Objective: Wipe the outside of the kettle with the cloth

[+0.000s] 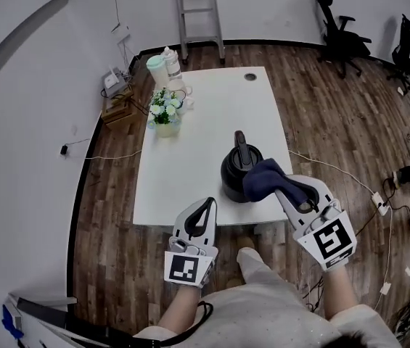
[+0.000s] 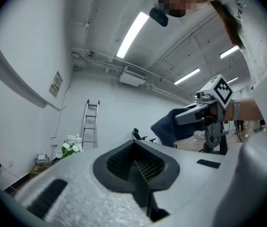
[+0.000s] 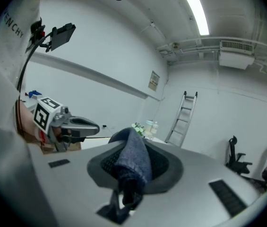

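Observation:
A black kettle (image 1: 238, 171) with an upright handle stands on the white table (image 1: 190, 158), near its front right corner. My right gripper (image 1: 286, 184) is shut on a dark blue cloth (image 1: 263, 179), which lies against the kettle's right side in the head view. In the right gripper view the cloth (image 3: 133, 162) hangs bunched between the jaws, and the kettle is out of sight. My left gripper (image 1: 208, 204) hovers shut and empty over the table's front edge, left of the kettle. Its closed jaws point upward in the left gripper view, where the cloth (image 2: 170, 126) also shows.
A vase of flowers (image 1: 165, 114) and some bottles (image 1: 165, 64) stand at the table's far left. A ladder (image 1: 199, 13) leans on the back wall. Office chairs (image 1: 339, 31) stand at the far right. Cables (image 1: 335, 172) run across the wooden floor.

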